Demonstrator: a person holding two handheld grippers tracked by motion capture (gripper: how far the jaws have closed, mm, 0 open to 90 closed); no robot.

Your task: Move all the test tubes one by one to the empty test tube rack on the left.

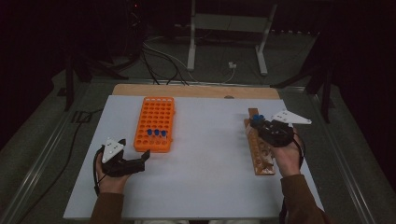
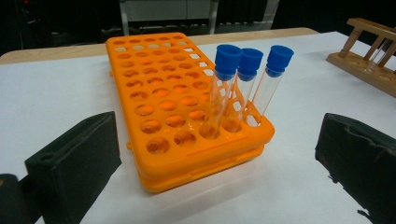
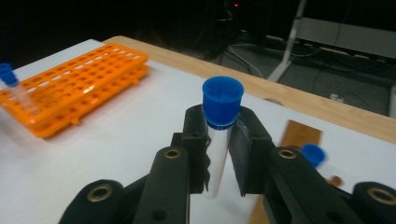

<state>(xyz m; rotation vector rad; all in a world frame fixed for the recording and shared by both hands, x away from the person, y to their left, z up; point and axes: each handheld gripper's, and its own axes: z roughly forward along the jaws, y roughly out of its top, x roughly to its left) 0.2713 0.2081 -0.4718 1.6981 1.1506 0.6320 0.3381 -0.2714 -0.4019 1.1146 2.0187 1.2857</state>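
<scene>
Black right tongs (image 3: 219, 154) are clamped on a clear test tube (image 3: 218, 158) with a blue cap (image 3: 222, 101), held upright just over the far end of the wooden rack (image 1: 259, 144), which lies on the white worktop (image 1: 205, 154) well to the right of the orange rack (image 1: 155, 123). Another blue-capped tube (image 3: 312, 154) sits in the wooden rack just beside the held one. The left tongs (image 1: 140, 161) stand wide open with nothing between them, resting near the orange rack's near end. Three blue-capped tubes (image 2: 243, 88) stand side by side in that rack's near rows.
</scene>
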